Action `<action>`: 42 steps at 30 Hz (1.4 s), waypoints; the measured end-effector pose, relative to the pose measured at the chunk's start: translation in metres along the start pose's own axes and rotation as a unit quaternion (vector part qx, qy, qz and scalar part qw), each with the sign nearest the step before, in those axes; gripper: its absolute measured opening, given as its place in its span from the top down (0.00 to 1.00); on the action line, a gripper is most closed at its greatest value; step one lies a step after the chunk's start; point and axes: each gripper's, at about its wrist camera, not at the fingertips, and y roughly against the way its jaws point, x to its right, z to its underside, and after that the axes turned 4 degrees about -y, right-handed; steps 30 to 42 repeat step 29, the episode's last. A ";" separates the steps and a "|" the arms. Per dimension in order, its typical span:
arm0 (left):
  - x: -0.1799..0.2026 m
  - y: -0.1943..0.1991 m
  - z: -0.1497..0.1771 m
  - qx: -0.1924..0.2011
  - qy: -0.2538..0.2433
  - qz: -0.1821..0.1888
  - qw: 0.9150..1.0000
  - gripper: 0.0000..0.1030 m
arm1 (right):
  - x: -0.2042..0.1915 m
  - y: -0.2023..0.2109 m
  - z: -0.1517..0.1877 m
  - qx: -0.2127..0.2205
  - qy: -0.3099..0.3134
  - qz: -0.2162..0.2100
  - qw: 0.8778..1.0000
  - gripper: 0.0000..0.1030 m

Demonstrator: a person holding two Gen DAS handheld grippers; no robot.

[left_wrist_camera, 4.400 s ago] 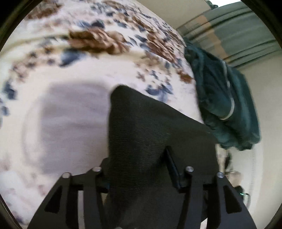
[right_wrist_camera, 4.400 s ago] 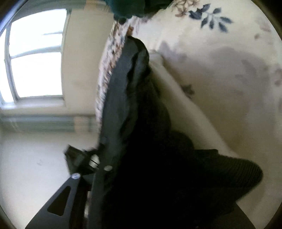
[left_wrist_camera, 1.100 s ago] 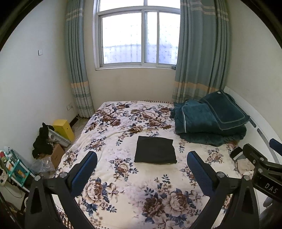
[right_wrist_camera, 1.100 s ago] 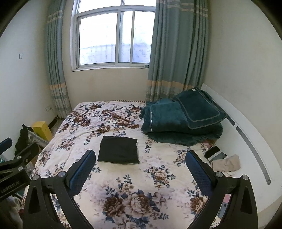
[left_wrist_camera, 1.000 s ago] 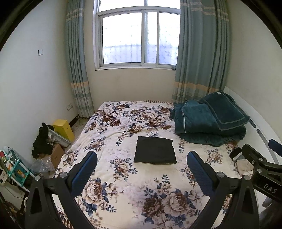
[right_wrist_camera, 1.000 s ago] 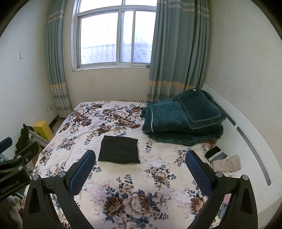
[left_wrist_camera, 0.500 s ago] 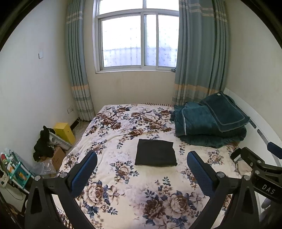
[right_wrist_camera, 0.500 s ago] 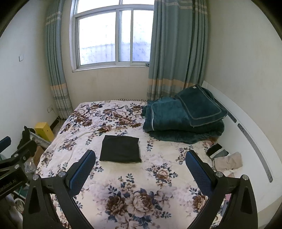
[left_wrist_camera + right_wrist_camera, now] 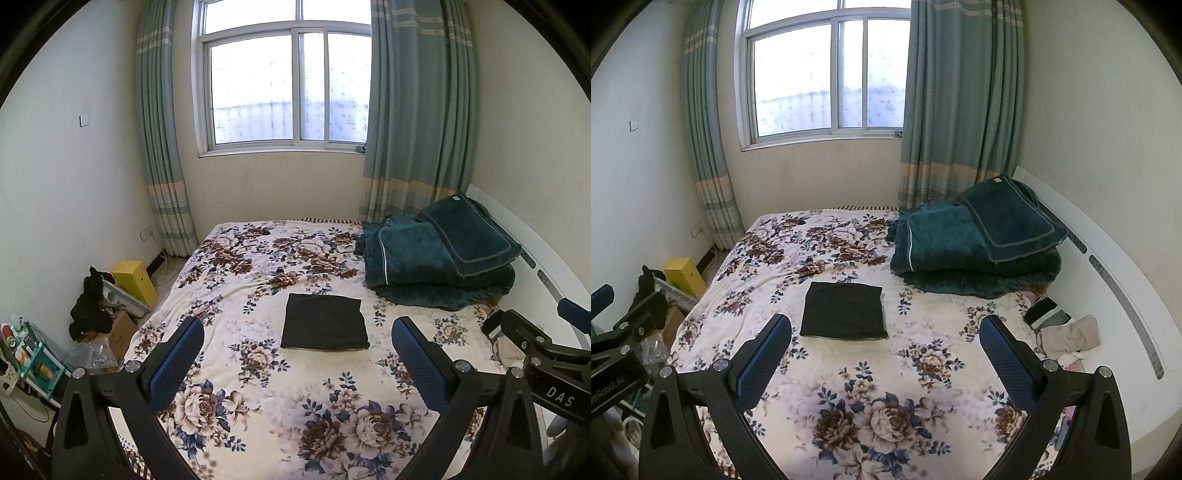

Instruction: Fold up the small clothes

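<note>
The left claw hung spread wide and held nothing, its blue-padded fingers raised above the near part of the bed, well back from the cloth. The right claw was likewise parted and empty, poised over the same near stretch of the floral bedspread; each claw showed at the edge of the other's view, the right one at the right rim of the left view and the left one at the left rim of the right view. Ahead of both, the black folded garment lay flat as a neat rectangle near the middle of the bed, touched by neither claw. Beyond it, toward the far right corner of the bed, a pile of dark teal blankets sat stacked against the white headboard. At the right edge of the bed, near the headboard, a small heap of beige and dark clothes lay crumpled. Off the left edge, on the floor, stood a yellow box with a dark bundle and a cardboard box just beside it. At the far end a window was flanked by grey-green curtains.
</note>
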 end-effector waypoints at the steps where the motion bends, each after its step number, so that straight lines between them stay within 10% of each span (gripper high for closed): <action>1: 0.000 0.001 0.000 0.000 0.000 0.001 1.000 0.00 | 0.000 0.000 0.000 0.000 0.000 0.000 1.000 0.00; 42: 0.003 0.006 -0.001 0.008 0.000 -0.002 1.000 0.00 | -0.003 0.004 0.009 -0.003 0.004 -0.001 1.000 0.00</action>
